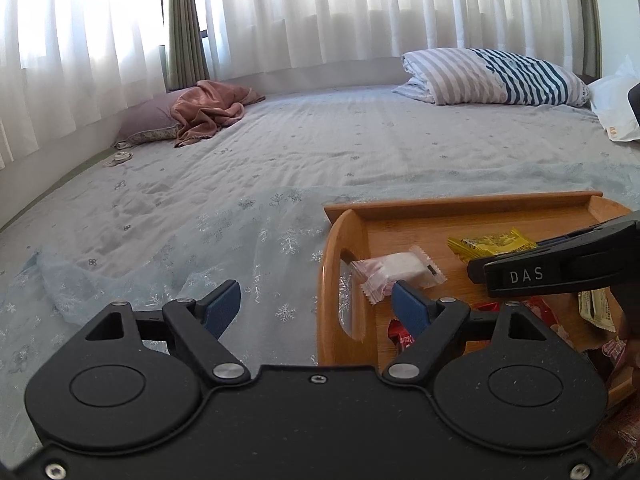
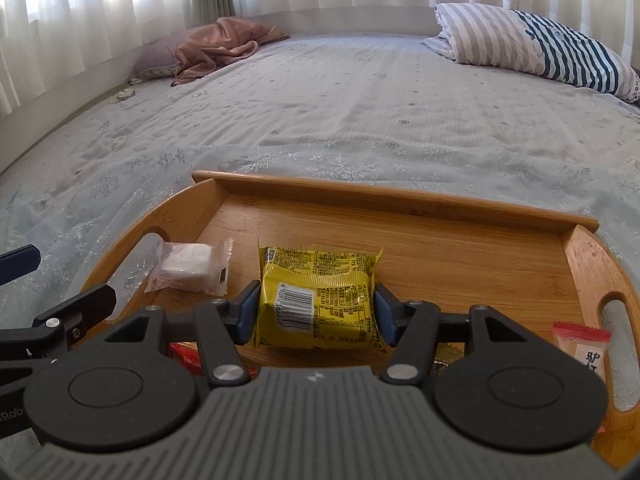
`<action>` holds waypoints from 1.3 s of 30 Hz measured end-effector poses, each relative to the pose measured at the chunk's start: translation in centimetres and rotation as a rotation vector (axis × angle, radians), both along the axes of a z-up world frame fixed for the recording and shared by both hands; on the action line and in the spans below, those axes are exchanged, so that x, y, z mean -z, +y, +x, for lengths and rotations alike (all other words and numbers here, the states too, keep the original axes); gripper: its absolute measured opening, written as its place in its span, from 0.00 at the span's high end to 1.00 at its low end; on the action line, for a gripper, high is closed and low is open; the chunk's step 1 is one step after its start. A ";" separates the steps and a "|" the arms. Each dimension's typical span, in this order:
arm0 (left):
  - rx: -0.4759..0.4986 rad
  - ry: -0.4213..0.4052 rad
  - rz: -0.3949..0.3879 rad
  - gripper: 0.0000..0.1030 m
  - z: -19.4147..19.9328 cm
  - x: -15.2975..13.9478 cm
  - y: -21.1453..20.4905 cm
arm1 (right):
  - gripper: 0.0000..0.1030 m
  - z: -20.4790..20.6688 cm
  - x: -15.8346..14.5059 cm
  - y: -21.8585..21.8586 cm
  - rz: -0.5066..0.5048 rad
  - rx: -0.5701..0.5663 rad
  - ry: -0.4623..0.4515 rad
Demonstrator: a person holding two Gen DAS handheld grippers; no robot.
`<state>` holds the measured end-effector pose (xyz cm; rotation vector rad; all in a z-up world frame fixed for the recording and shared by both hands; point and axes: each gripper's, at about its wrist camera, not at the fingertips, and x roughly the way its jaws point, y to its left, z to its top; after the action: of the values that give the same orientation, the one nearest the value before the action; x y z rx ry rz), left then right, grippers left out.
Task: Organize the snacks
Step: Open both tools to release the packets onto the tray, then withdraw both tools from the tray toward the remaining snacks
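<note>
The right gripper (image 2: 316, 312) has its blue pads against both sides of a yellow snack packet (image 2: 318, 300), holding it over the floor of the wooden tray (image 2: 400, 196) on the bed (image 2: 320, 100). The left gripper (image 1: 318, 308) stands wide open with nothing between its pads. Just ahead of its right pad lies a white wrapped snack (image 1: 394, 270), seemingly untouched.

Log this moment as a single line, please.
left gripper: open, empty, beside tray edge | right gripper: shut on yellow snack pack | wooden tray: on bed | white wrapped snack: in tray
</note>
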<state>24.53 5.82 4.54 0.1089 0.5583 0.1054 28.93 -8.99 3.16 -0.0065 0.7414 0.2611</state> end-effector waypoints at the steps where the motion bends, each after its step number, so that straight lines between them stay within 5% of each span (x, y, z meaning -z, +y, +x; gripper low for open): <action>1: -0.003 -0.001 -0.002 0.21 -0.1 0.0 0.1 | 0.35 0.0 0.1 0.1 -0.005 -0.001 -0.003; 17: -0.023 -0.009 -0.024 0.21 -0.3 -0.3 1.1 | 0.28 -0.1 0.0 0.6 -0.010 -0.020 -0.005; 28: -0.068 -0.005 -0.022 0.19 -1.6 -0.4 2.2 | 0.14 -0.3 0.0 0.9 0.005 -0.016 -0.004; 39: 0.011 -0.075 -0.002 0.04 -4.1 -2.1 0.8 | 0.00 -2.8 -2.2 0.2 -0.002 -0.041 -0.079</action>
<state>20.40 6.65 6.64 0.1055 0.4834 0.0982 26.15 -8.80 5.39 -0.0333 0.6638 0.2977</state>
